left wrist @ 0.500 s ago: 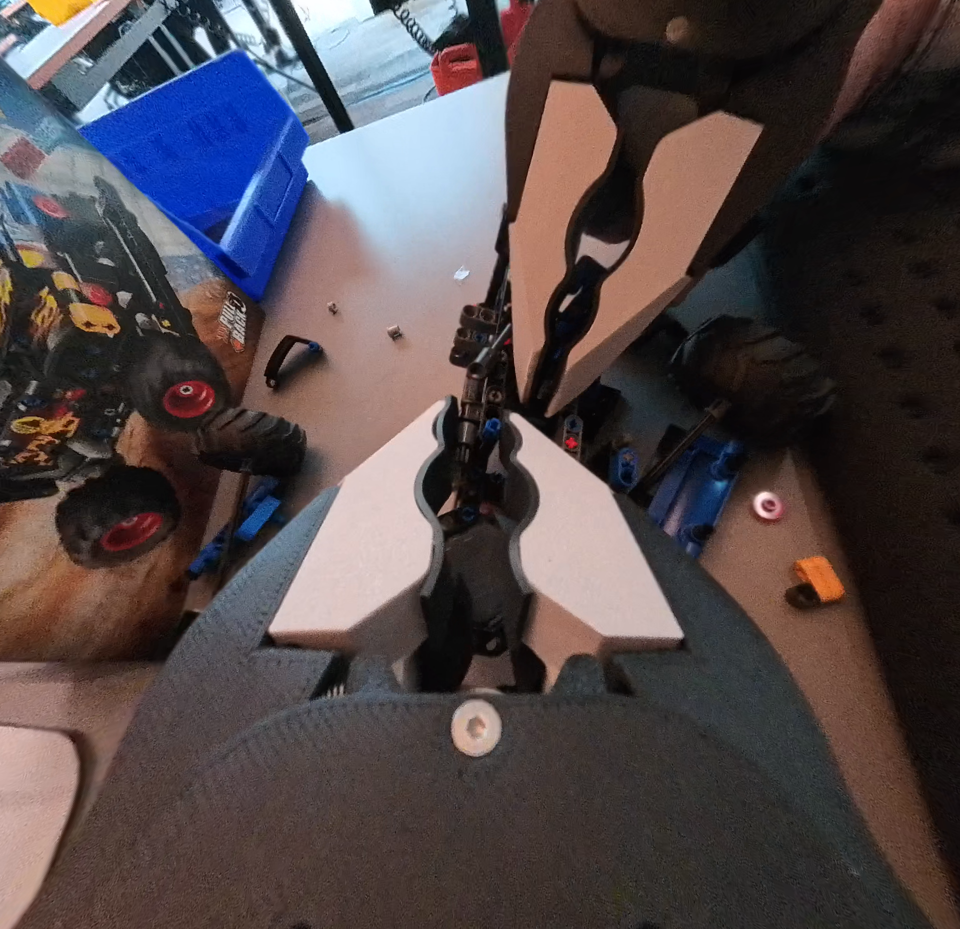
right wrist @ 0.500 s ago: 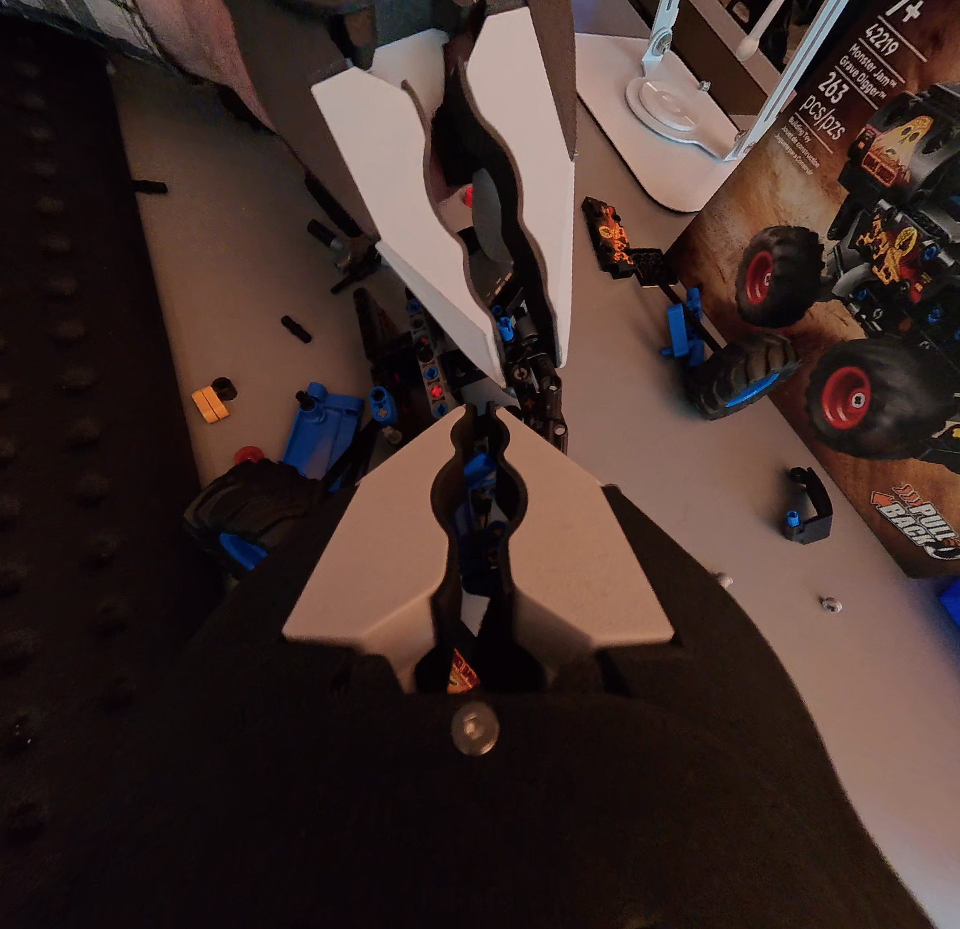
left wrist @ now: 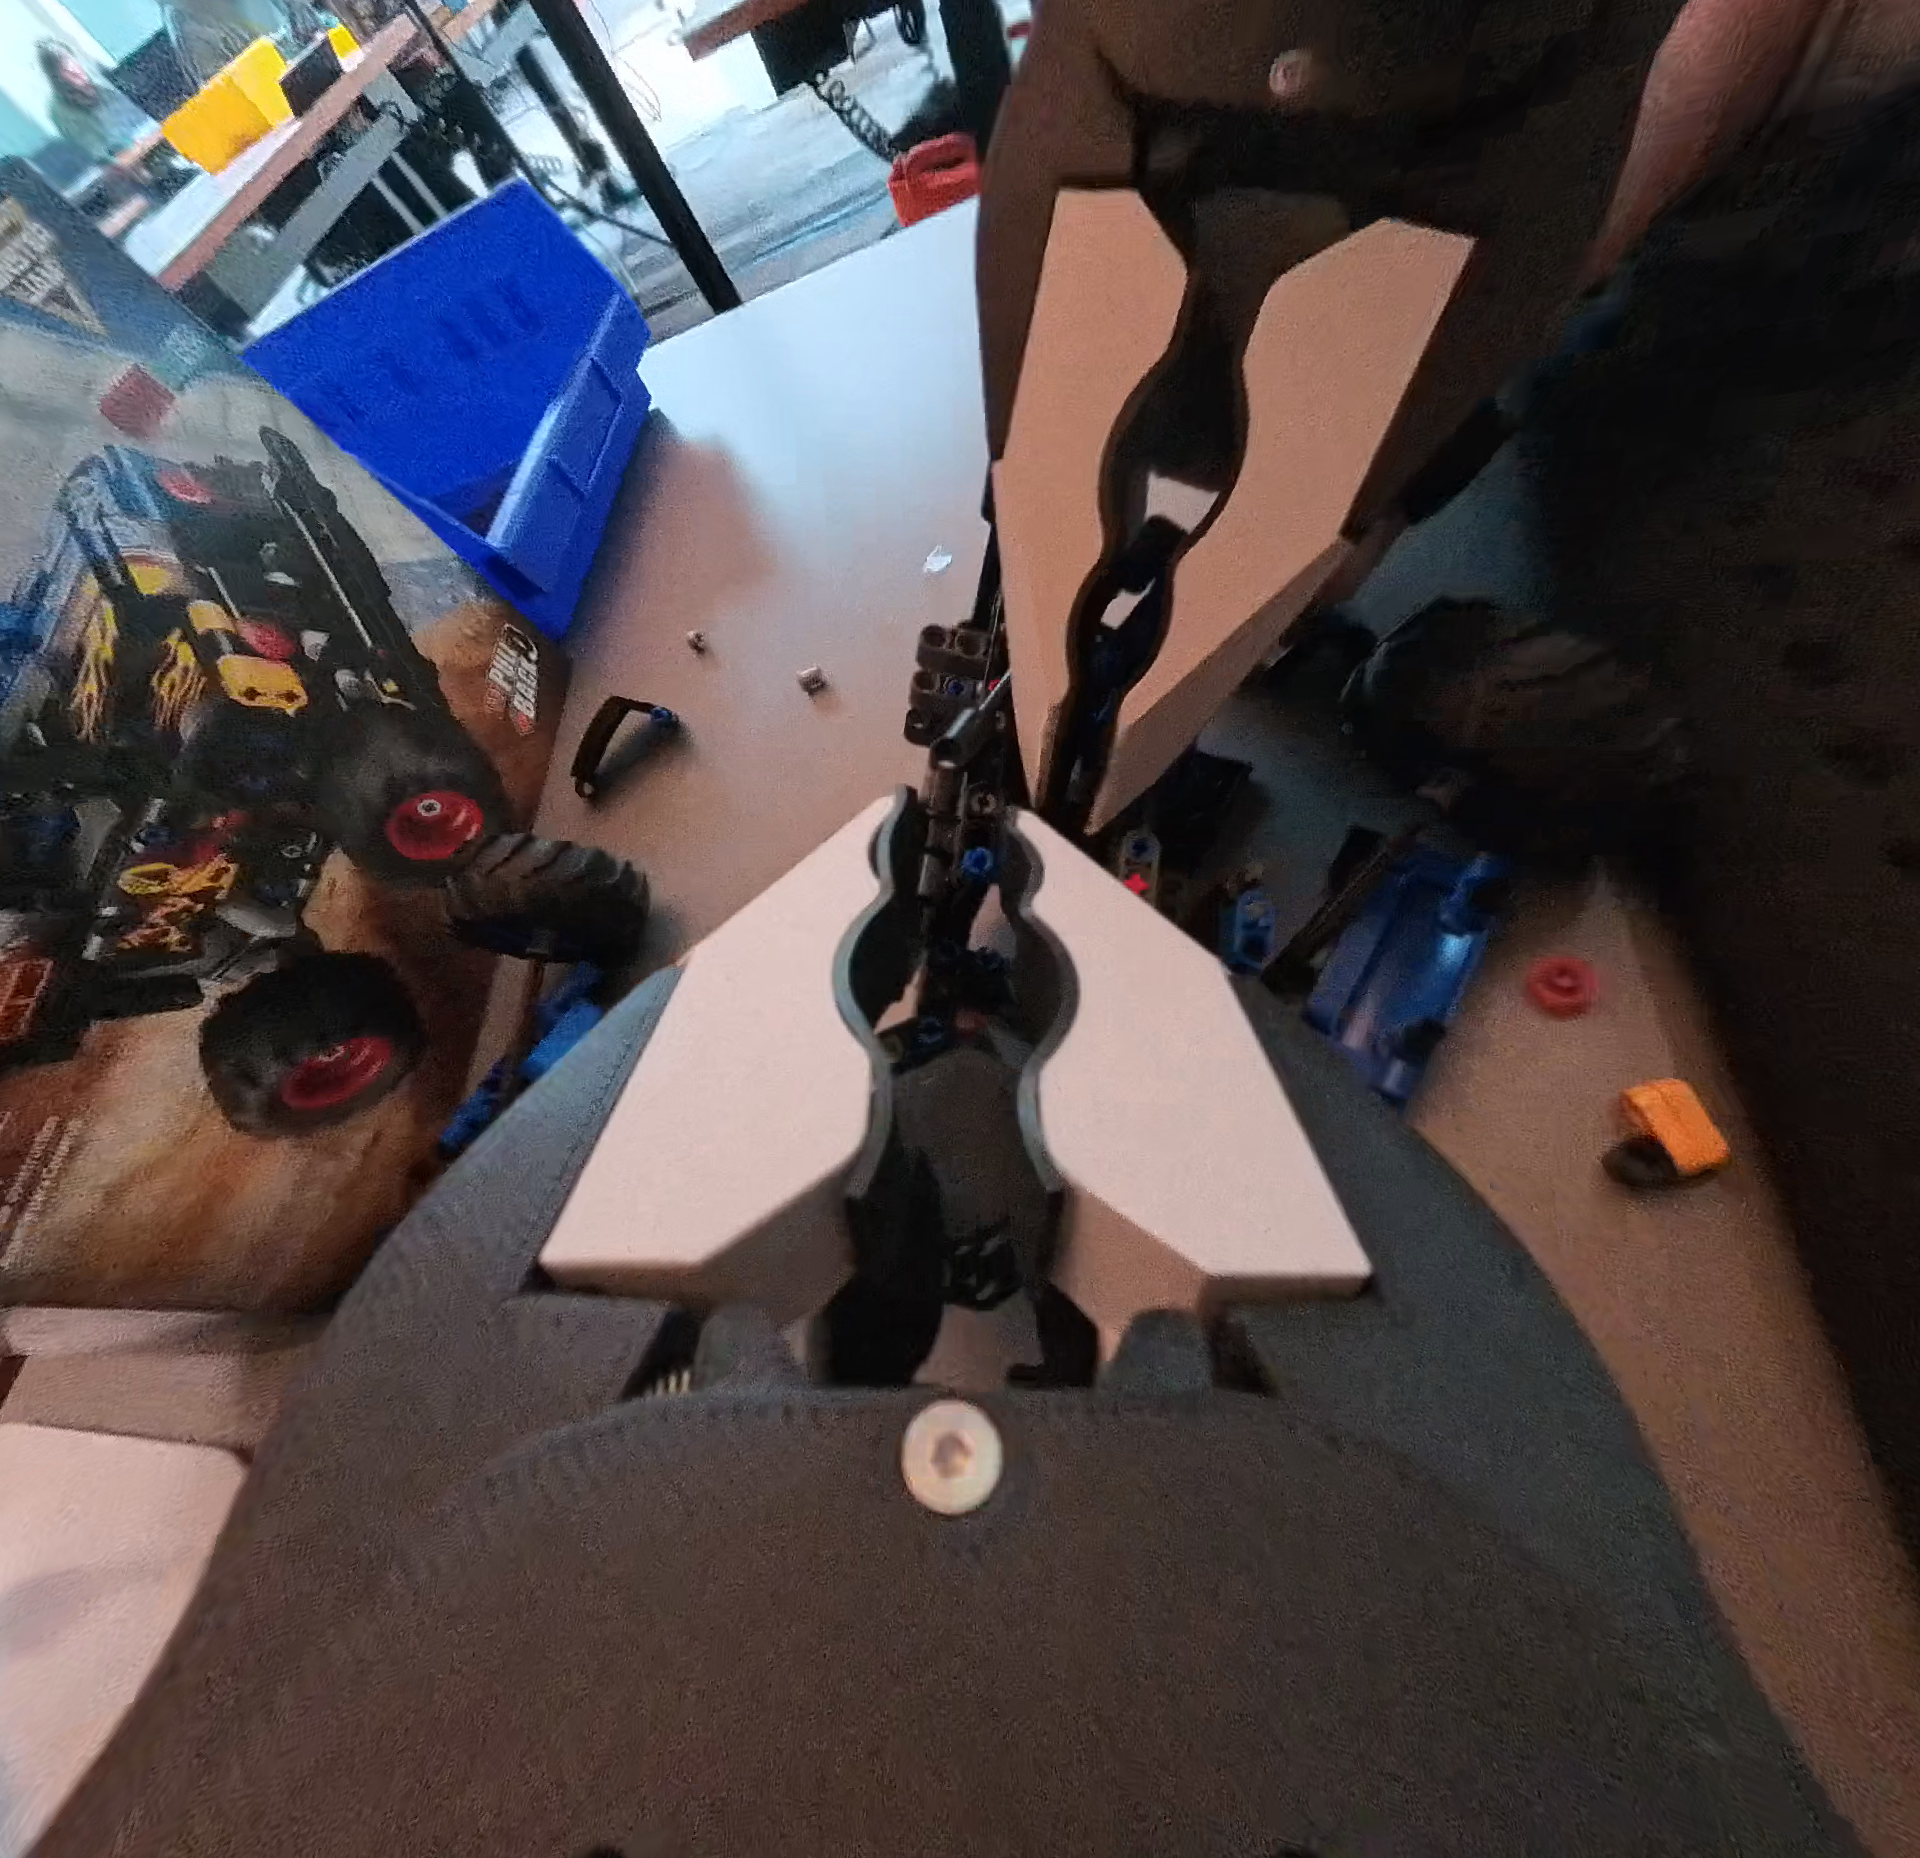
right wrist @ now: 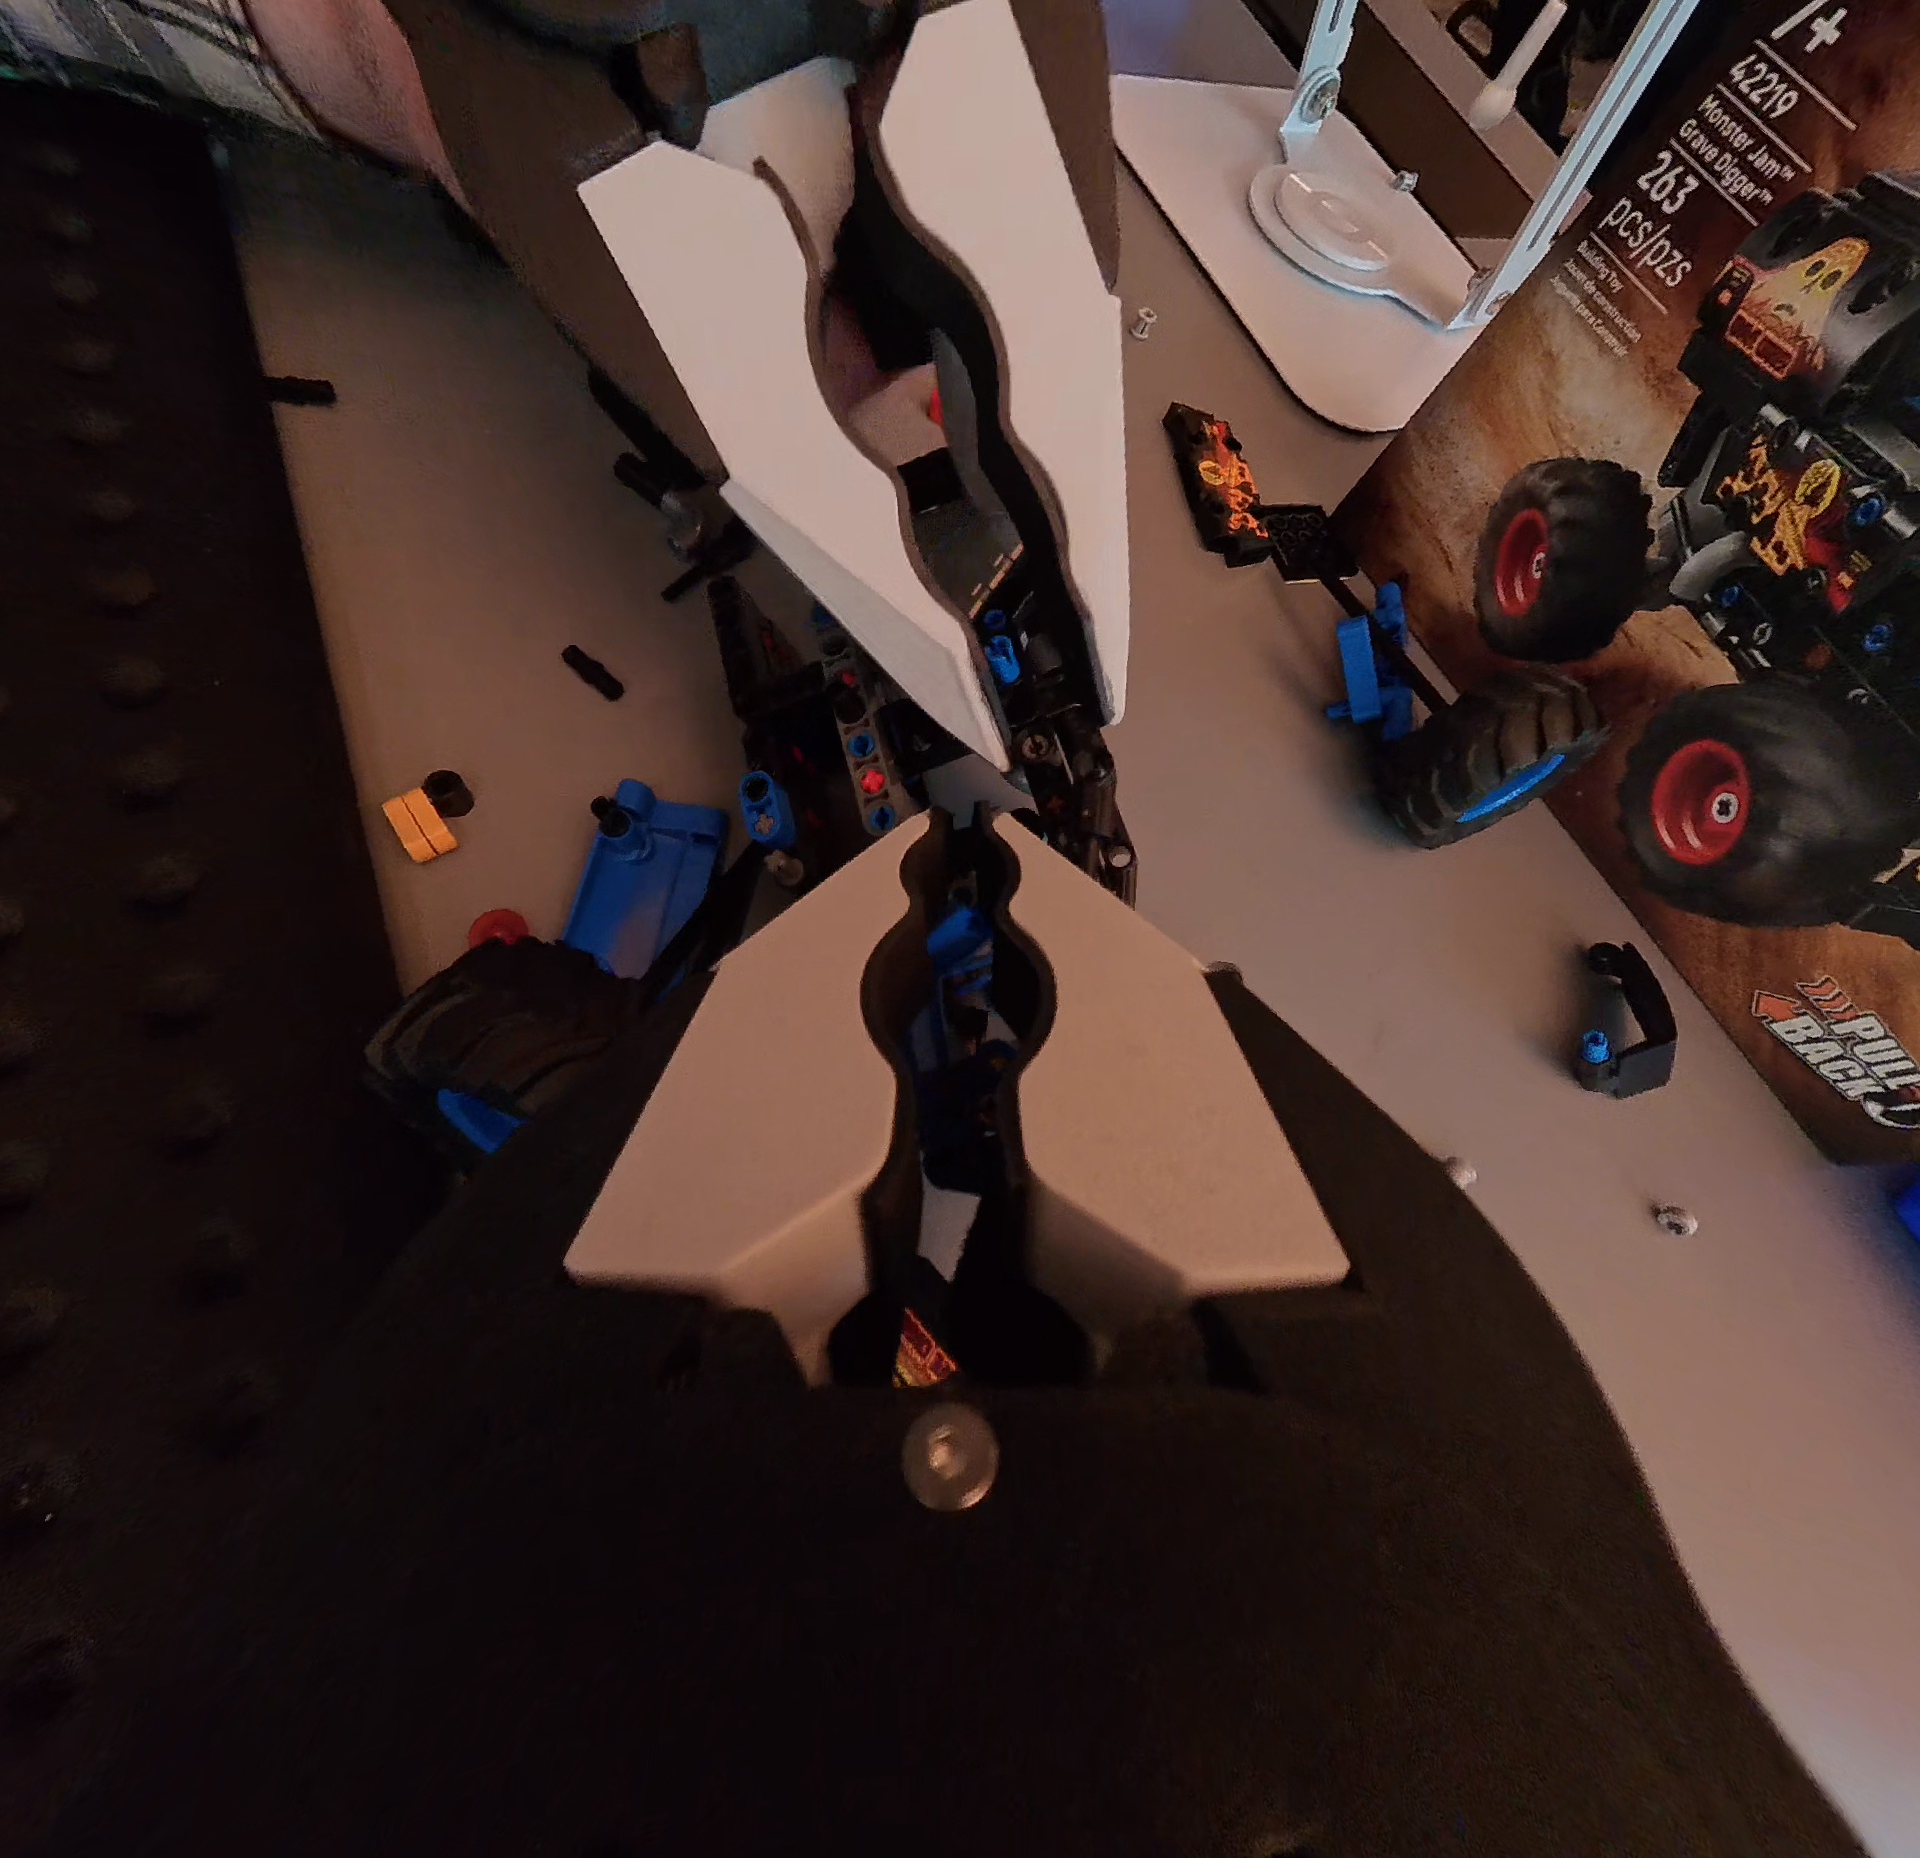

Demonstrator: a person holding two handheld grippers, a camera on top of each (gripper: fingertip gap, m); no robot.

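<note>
A black toy-brick frame [left wrist: 951, 759] with blue pins is held above the grey table [left wrist: 831, 437] between both grippers. My left gripper [left wrist: 956, 821] is shut on its near end. My right gripper [left wrist: 1065, 800] comes in from the top of the left wrist view, shut on the far end, and the two sets of tips nearly meet. In the right wrist view, my right gripper [right wrist: 961, 826] is shut on the frame [right wrist: 961, 977], and the left gripper [right wrist: 1049, 738] reaches down from above. Most of the frame is hidden between the fingers.
A toy box [left wrist: 208, 769] with a monster-truck picture and a blue bin [left wrist: 468, 374] lie left. Loose parts lie below: tyres [left wrist: 561, 894] [right wrist: 1486, 759], a blue panel [right wrist: 644, 863], an orange piece [left wrist: 1673, 1138], a red ring [left wrist: 1558, 985], a black curved piece [right wrist: 1626, 1019]. A white stand base [right wrist: 1330, 229] is behind. The grippers are tip to tip, or close to it.
Both grippers keep their hold on the frame. The left wrist view has shifted slightly; nothing on the table has moved.
</note>
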